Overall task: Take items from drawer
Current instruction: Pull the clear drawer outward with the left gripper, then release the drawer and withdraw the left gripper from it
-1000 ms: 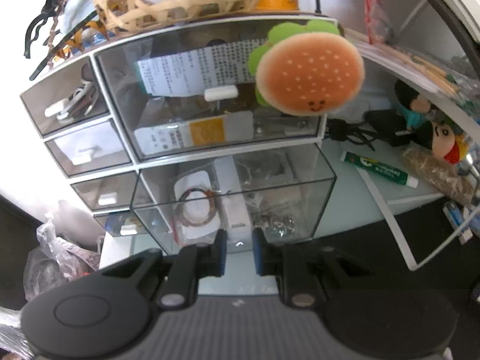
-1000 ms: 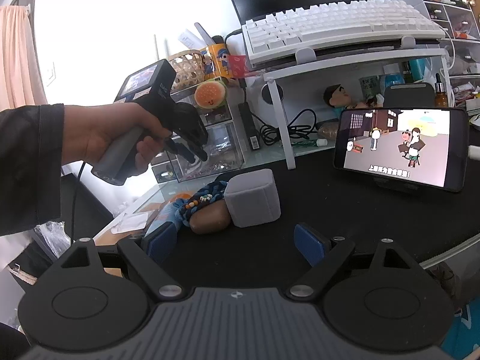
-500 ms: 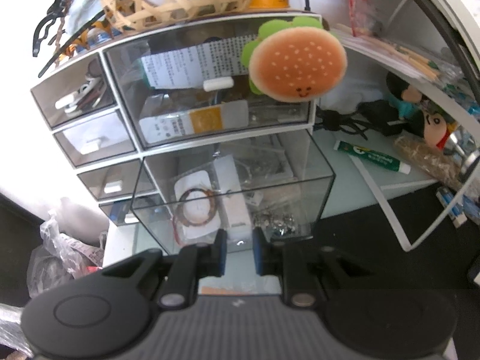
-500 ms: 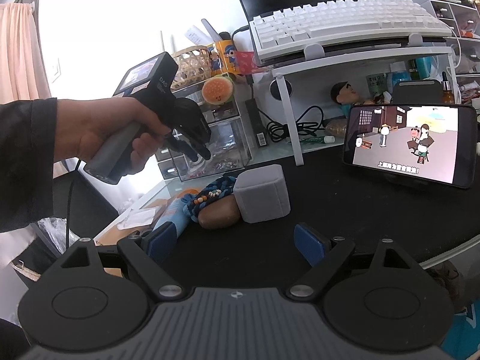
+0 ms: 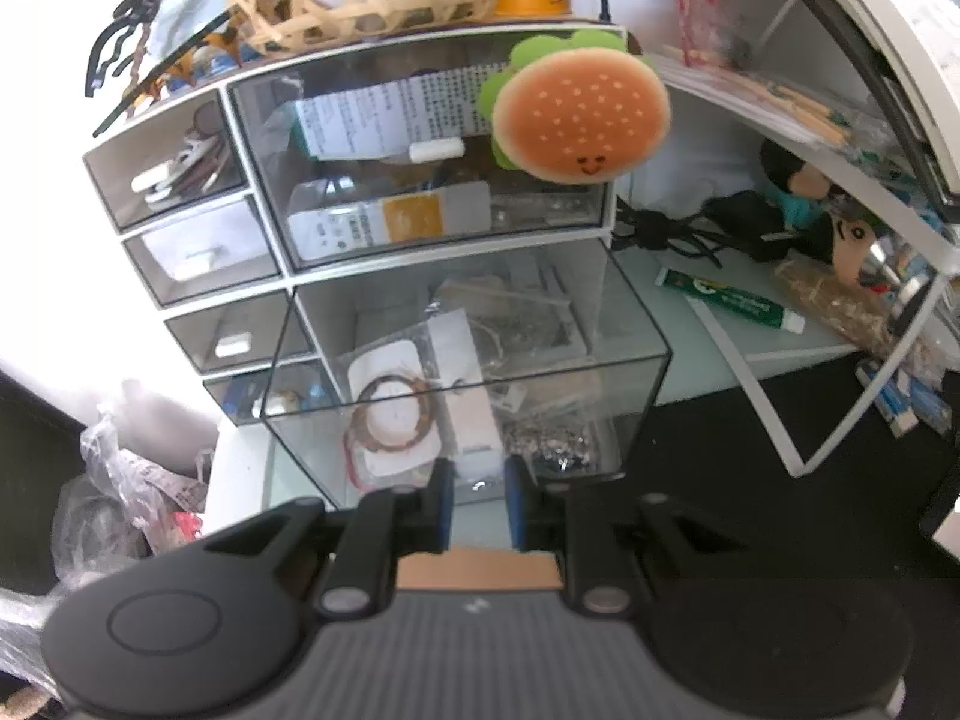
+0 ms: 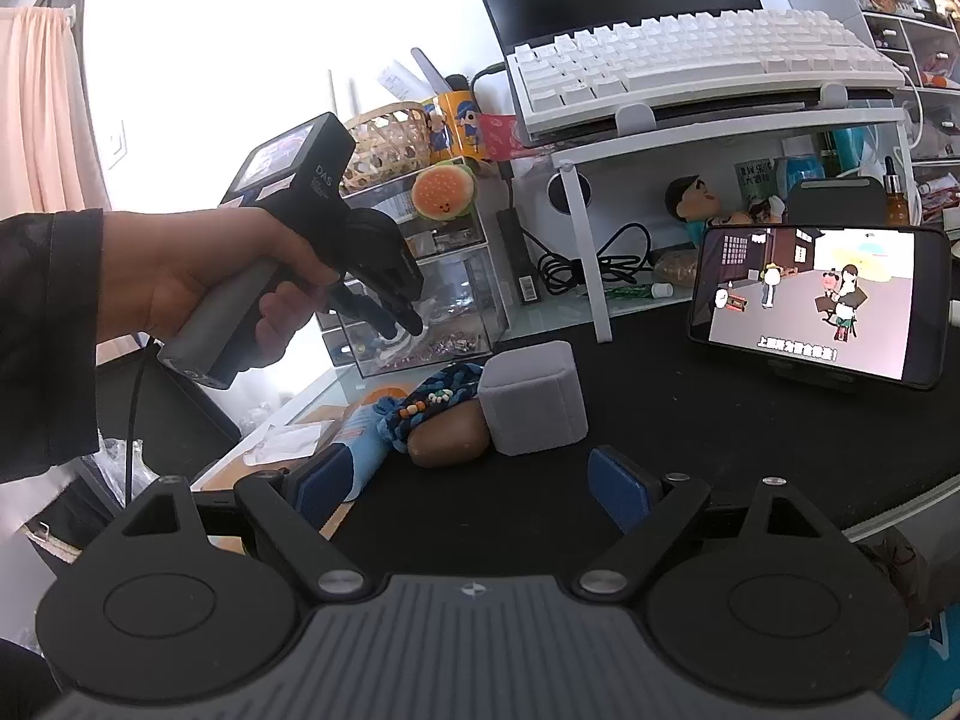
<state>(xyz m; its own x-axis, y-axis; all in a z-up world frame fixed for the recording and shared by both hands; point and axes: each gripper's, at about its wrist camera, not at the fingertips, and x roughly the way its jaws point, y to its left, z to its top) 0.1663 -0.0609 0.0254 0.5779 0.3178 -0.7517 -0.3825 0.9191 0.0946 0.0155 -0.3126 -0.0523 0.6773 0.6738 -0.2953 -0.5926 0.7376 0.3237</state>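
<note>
My left tongs (image 5: 477,501) are clenched on the front handle of the clear drawer (image 5: 462,372), pulled out at the frame's centre. Inside lie a beaded bracelet on a white card (image 5: 390,414), a white box (image 5: 474,420) and silvery chains (image 5: 552,438). Above it, the upper drawer (image 5: 420,168) holds printed leaflets. My right tongs (image 6: 474,483) gape empty above the black worktop (image 6: 690,420).

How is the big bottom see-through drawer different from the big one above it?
The bottom drawer is pulled out with its top open, while the upper drawer is pushed in. A hamburger plush hangs over the upper drawer, not the bottom one. Both are clear and hold things.
</note>
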